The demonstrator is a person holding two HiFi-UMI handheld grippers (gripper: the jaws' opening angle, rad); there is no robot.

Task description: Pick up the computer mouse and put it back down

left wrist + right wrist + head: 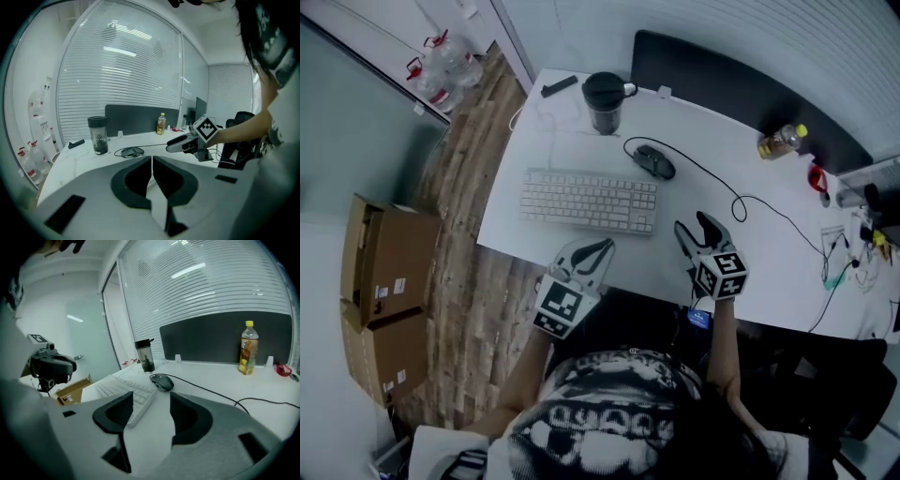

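The left tool (pixel 596 249) is held out in front of the torso (pixel 609 422), tilted slightly downward, its jaws closed against each other with nothing between them. The right tool (pixel 692 225) is beside it, a little farther forward, jaws apart and empty. The right forearm (pixel 724 342) runs almost straight ahead. The left forearm (pixel 530 366) angles inward.
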